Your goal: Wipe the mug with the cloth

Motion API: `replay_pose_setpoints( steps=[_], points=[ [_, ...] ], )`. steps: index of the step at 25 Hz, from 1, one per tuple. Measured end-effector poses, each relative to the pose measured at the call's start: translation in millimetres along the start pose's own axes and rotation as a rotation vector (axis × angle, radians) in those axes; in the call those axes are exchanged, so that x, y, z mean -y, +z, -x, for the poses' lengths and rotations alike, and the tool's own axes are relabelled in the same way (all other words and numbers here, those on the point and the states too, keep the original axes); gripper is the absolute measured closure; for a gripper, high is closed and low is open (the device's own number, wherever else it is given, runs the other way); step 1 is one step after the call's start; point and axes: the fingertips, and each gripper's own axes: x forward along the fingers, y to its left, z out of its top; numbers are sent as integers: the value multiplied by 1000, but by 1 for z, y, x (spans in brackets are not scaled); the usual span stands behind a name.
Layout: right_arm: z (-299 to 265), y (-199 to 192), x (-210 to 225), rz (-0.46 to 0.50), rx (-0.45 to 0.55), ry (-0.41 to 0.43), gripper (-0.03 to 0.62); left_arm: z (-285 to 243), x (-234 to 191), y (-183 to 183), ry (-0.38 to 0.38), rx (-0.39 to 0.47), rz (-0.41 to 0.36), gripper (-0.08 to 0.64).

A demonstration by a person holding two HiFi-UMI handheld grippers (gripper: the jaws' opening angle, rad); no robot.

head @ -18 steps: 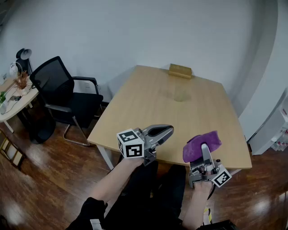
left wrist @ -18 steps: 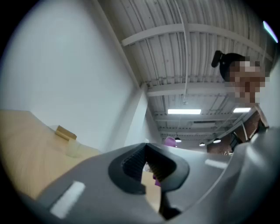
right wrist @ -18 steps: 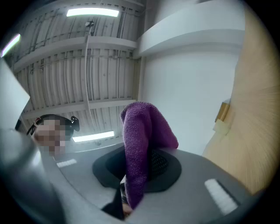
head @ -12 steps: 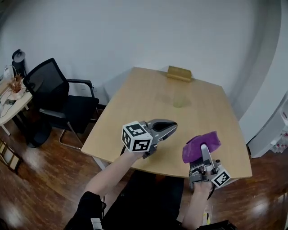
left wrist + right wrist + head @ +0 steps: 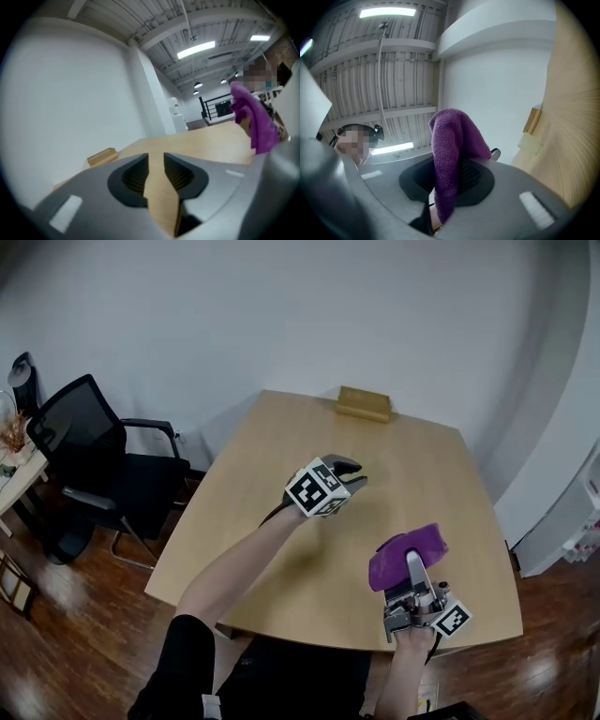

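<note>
Since the earlier frames the left gripper [image 5: 352, 468] has travelled from the near edge of the light wooden table [image 5: 272, 559] up to the middle of the head view. The black office chair [image 5: 84, 451] has slid closer to the left edge of that view. I judge this as a reach toward the mug, because the other hand is already occupied. The left jaws stand a little apart with nothing between them, and only the table top shows through the gap.

At the lower right, the right gripper [image 5: 411, 568] is clamped on the purple fluffy cloth [image 5: 427, 542] and points upward, probably so that the cloth hangs free and ready for wiping.

The mug itself I cannot find with certainty. In the right gripper view a small pale thing [image 5: 528, 143] lies just beside the small wooden block [image 5: 364, 403] at the far end of the table, and it may be the mug. Wiping is not yet begun.
</note>
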Motion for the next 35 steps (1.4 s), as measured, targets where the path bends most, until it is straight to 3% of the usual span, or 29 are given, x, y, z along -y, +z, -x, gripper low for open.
replay_pose_setpoints(
  steps=[4, 9, 15, 21, 23, 25, 27, 29, 31, 33, 35],
  points=[
    [-2, -4, 15, -25, -8, -10, 532, -54, -41, -33, 45, -170, -220, 378],
    [0, -2, 27, -32, -10, -28, 532, -95, -53, -64, -48, -396, -513, 373],
    [4, 4, 39, -45, -2, -49, 532, -113, -56, -74, -159, -510, -567, 374],
    [4, 3, 41, -46, -7, -54, 532, -108, -52, -81, -170, -517, -561, 476],
    [4, 3, 41, -41, -9, -56, 532, -99, -49, -79, -152, -452, -498, 515],
    [6, 5, 42, -34, -12, -63, 532, -83, -43, -68, -144, -312, -338, 517],
    [5, 7, 43, -14, -24, -77, 532, -52, -27, -40, -183, -82, -61, 517],
    [1, 9, 42, 40, -51, -107, 532, -9, -10, -5, -278, 227, 289, 517],
    [-5, 13, 41, 135, -87, -151, 532, 36, 5, 20, -344, 492, 560, 517],
    [-15, 18, 36, 255, -123, -192, 532, 70, 23, 27, -345, 629, 686, 517],
    [-30, 21, 28, 363, -155, -220, 532, 86, 42, 22, -327, 682, 719, 517]
  ],
)
